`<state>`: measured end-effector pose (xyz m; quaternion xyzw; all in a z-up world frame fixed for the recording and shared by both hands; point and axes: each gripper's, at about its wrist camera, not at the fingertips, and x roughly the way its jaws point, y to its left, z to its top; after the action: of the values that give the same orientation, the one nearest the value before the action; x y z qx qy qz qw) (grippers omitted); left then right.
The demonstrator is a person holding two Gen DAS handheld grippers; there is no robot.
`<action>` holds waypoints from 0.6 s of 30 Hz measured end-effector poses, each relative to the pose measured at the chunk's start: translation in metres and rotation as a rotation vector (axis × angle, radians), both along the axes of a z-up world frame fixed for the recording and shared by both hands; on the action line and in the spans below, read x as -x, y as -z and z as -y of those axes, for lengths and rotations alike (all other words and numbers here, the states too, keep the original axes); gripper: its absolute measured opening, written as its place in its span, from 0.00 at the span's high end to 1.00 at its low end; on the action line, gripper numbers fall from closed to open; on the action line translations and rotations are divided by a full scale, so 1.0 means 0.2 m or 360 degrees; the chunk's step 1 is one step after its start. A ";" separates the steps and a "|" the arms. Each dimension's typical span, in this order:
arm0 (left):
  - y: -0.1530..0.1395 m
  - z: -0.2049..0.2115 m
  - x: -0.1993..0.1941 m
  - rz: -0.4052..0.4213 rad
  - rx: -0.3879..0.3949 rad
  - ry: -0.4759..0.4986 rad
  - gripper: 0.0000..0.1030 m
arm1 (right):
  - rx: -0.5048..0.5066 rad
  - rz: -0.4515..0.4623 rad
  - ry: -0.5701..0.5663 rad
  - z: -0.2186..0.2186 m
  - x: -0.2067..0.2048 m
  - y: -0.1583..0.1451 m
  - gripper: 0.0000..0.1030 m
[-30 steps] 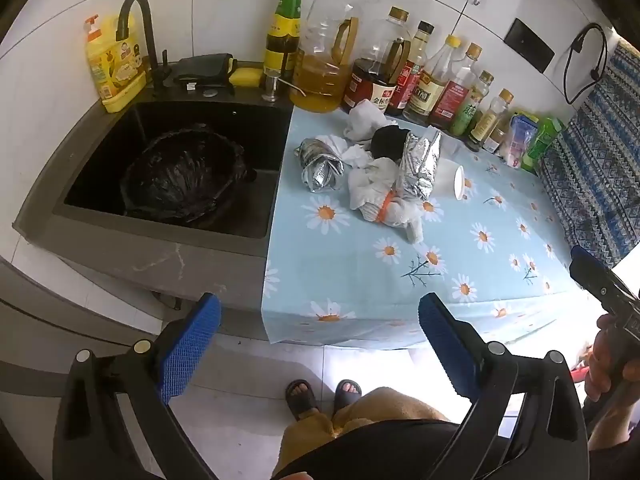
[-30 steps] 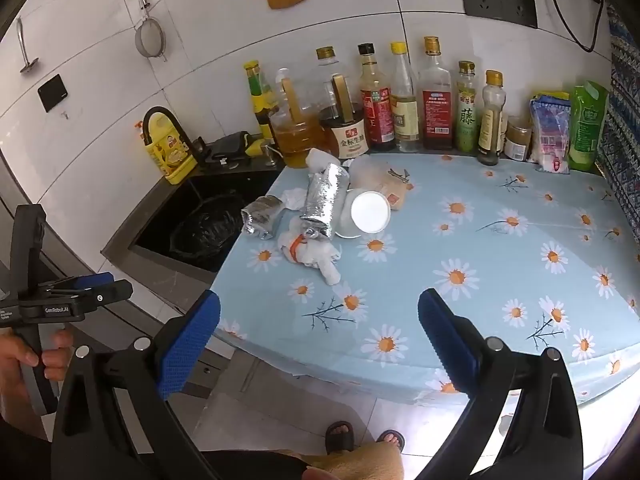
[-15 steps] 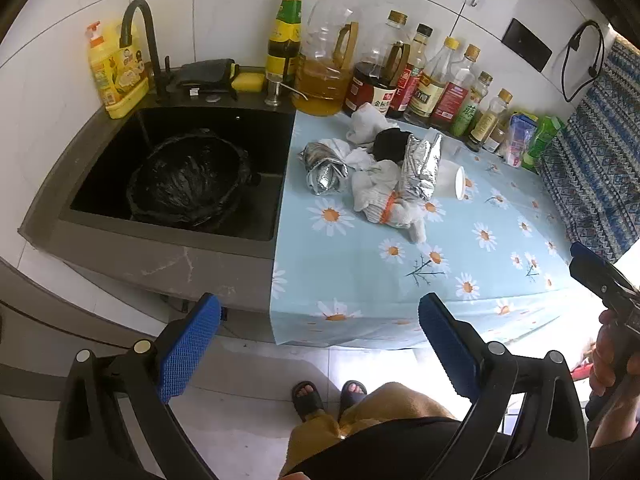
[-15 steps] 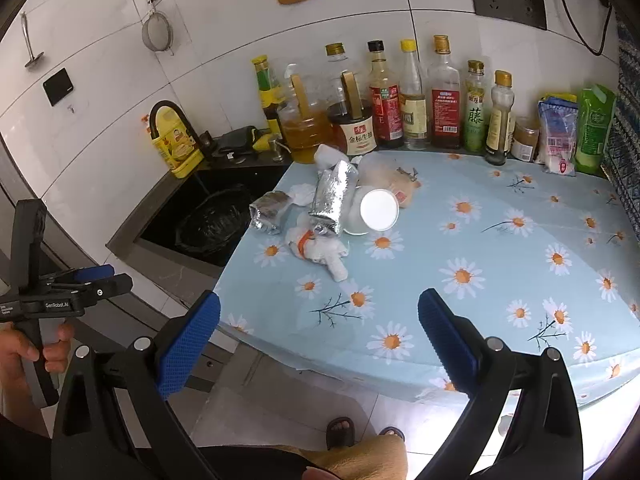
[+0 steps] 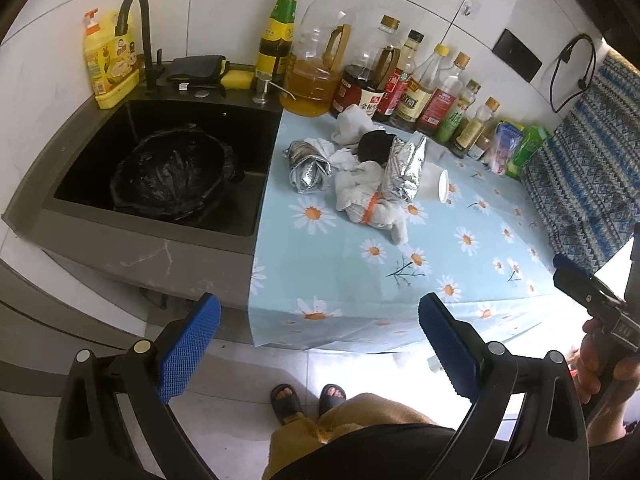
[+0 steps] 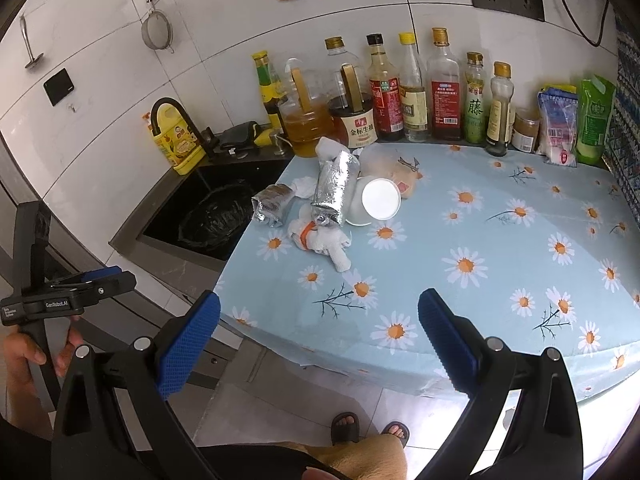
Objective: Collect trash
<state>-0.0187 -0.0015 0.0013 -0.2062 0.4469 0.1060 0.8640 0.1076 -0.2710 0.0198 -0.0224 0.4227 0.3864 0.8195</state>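
Note:
A heap of trash lies on the daisy-print cloth (image 5: pixel 360 280) near the sink: a small crumpled foil pack (image 5: pixel 308 166) (image 6: pixel 272 208), a long foil pack (image 5: pixel 406 168) (image 6: pixel 334 188), white wadded paper with an orange band (image 5: pixel 368 206) (image 6: pixel 320 238), a tipped white paper cup (image 5: pixel 438 184) (image 6: pixel 378 200), a black wad (image 5: pixel 376 146). A black-lined bin (image 5: pixel 172 174) (image 6: pixel 218 216) sits in the sink. My left gripper (image 5: pixel 318 344) hangs open off the counter's front edge, empty. Also open and empty, my right gripper (image 6: pixel 318 334) is in front of the cloth.
A row of oil and sauce bottles (image 6: pixel 384 92) lines the back wall, with snack bags (image 6: pixel 572 120) at the right. A black tap (image 5: pixel 138 32) and yellow dish soap (image 5: pixel 106 64) stand by the sink. A person's sandalled feet (image 5: pixel 308 396) are on the floor tiles.
Both grippers have drawn slightly closer to the counter; the trash heap looks a bit larger. Nothing on the cloth has moved, and both stay open.

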 end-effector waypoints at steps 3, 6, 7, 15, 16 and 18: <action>0.01 0.02 0.00 -0.0017 0.0002 0.0011 0.06 | -0.0007 -0.0011 -0.0006 0.01 0.01 0.00 0.05; 0.01 0.04 0.00 -0.0019 0.0012 0.0009 0.06 | -0.0011 -0.0012 -0.0010 0.02 0.02 0.00 0.05; 0.01 0.04 -0.01 -0.0021 0.0010 0.0010 0.06 | -0.0007 -0.0012 -0.0007 0.02 0.02 0.00 0.05; -0.01 0.06 -0.01 -0.0024 -0.0008 0.0018 0.06 | -0.0013 -0.0016 -0.0005 0.03 0.02 0.00 0.05; -0.01 0.06 -0.01 -0.0026 -0.0008 0.0019 0.06 | -0.0010 -0.0015 -0.0007 0.03 0.02 0.00 0.05; -0.01 0.06 -0.01 -0.0025 -0.0006 0.0014 0.06 | -0.0010 -0.0014 -0.0009 0.03 0.02 0.00 0.05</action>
<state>-0.0166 -0.0134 0.0027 -0.2017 0.4544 0.1048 0.8613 0.1030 -0.2774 0.0203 -0.0193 0.4250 0.3900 0.8166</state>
